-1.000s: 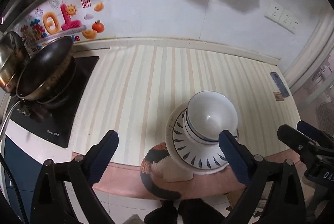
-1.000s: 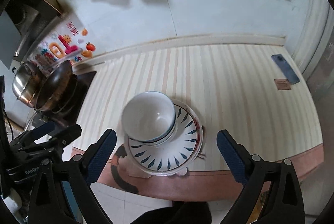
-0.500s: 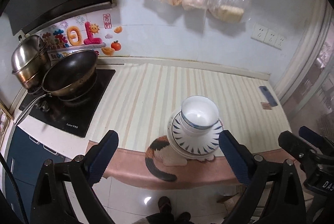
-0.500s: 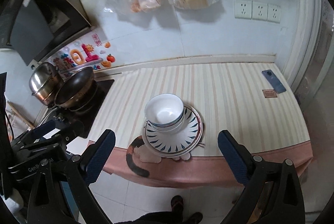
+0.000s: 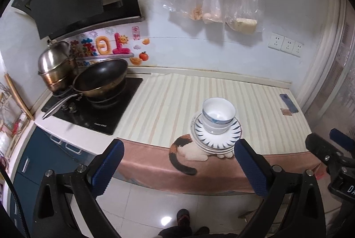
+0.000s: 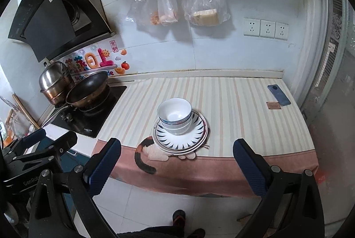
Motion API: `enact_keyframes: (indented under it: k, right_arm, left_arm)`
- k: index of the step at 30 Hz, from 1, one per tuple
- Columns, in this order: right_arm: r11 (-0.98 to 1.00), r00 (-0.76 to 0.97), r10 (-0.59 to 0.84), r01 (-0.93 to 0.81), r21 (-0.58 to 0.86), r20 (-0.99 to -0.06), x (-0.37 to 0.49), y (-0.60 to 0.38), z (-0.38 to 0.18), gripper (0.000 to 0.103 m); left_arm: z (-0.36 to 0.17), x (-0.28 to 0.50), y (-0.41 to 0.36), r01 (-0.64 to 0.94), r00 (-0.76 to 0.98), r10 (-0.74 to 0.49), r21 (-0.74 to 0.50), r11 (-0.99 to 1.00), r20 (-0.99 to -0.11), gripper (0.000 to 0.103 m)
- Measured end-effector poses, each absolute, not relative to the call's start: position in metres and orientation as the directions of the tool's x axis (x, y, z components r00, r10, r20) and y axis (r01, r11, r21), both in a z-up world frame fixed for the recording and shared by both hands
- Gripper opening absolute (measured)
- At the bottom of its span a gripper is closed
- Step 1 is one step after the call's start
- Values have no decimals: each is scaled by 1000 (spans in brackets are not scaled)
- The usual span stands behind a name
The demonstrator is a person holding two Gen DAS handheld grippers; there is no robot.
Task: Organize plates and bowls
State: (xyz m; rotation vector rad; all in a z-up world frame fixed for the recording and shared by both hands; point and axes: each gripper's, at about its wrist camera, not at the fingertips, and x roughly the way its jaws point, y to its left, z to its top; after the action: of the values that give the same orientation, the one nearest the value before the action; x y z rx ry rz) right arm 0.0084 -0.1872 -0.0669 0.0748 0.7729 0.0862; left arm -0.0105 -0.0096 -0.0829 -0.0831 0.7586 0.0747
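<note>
Both tools are held well back from the desk, above the tiled floor. Left tool [image 5: 176, 168]: jaws spread wide, nothing between them. Right tool [image 6: 176, 167]: likewise spread and empty. The stack of white bowls with blue rim bands [image 6: 174, 116] sits nested on the stack of white plates with dark blue petal marks [image 6: 180, 140] (plate count not discernible), at the near edge of the striped cream desk covering [image 6: 233, 104]. A dark wok [image 5: 99, 78] rests on the black cooktop, far left.
</note>
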Motion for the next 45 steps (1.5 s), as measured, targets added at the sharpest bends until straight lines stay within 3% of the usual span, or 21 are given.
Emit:
enact_keyframes:
  k: [45]
  right_arm:
    - [995,727,92,-51,80,-681,-1,-214,-57,103]
  left_arm:
    - [-66,-37,-17,-115,763,68,-32,993,-643,102]
